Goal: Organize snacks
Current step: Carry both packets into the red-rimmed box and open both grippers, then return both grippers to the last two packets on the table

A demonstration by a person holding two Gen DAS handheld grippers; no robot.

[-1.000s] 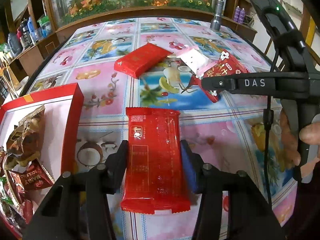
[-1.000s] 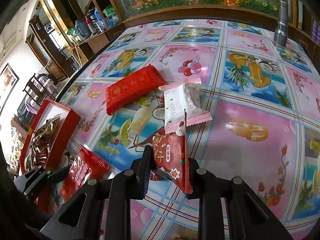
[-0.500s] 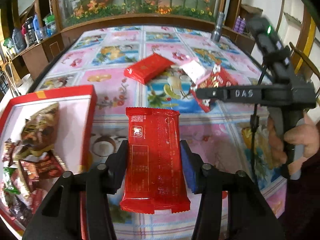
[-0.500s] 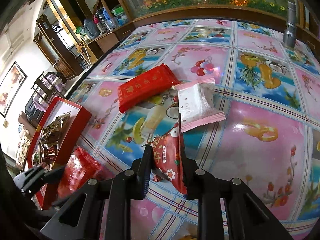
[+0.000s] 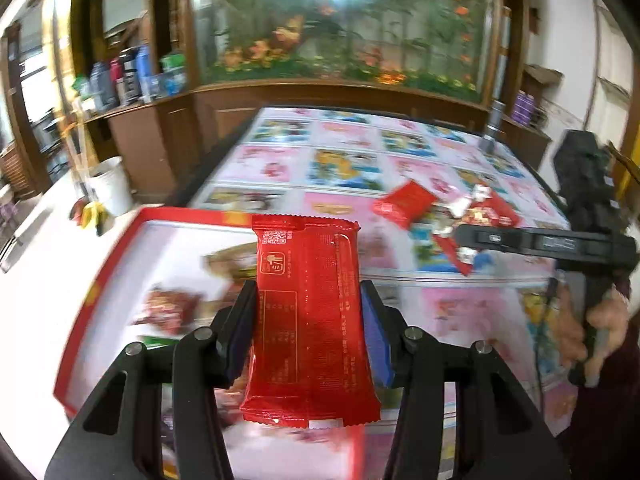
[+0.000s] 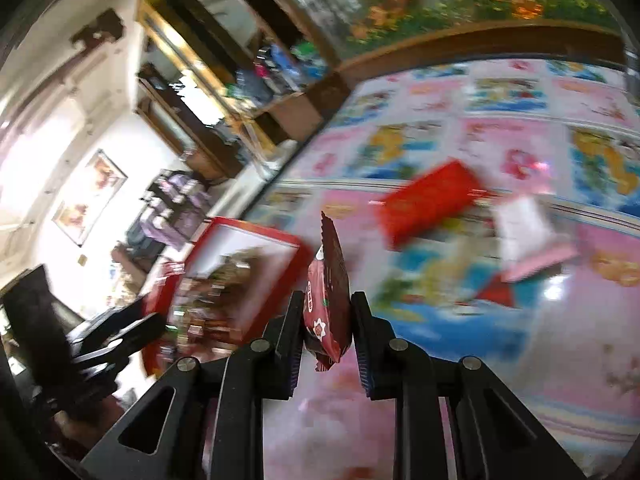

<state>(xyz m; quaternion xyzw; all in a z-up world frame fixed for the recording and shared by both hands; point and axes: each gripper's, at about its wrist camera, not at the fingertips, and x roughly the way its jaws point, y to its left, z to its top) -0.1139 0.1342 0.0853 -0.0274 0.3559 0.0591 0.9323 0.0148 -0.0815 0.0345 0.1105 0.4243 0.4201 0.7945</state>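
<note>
Step in hand: carry phase; both claws loaded and headed for the red box (image 5: pixel 116 264), judged from how each packet sits over or near it.
Left claw (image 5: pixel 308 320): clenched on the flat red packet (image 5: pixel 308 312), pads pressing its two long edges; packet held lengthwise, printed back up, above the box interior.
Right claw (image 6: pixel 326 332): clamped on the small dark-red snack packet (image 6: pixel 330 292), held edge-on and upright, tip pointing away; box (image 6: pixel 288 240) just to its left in the right wrist view.
Box contents: several wrapped snacks, brown and red wrappers among them, heaped toward the near side; far end white floor showing. Blur prevents a count.
Left on worktop (image 6: pixel 520 360): one red packet (image 6: pixel 430 200), one white-and-pink packet (image 6: pixel 524 232), a red packet corner (image 6: pixel 496 292) beside it; all well apart from the box.
Next move calls for: lowering left packet onto bare box floor, then opening the pads; packet is thin and slippery-looking, so likely to slide if dropped tilted. Right packet to follow, clear of the left claw to avoid a clash over the box.
Progress: partial; at least three items yet to collect.
</note>
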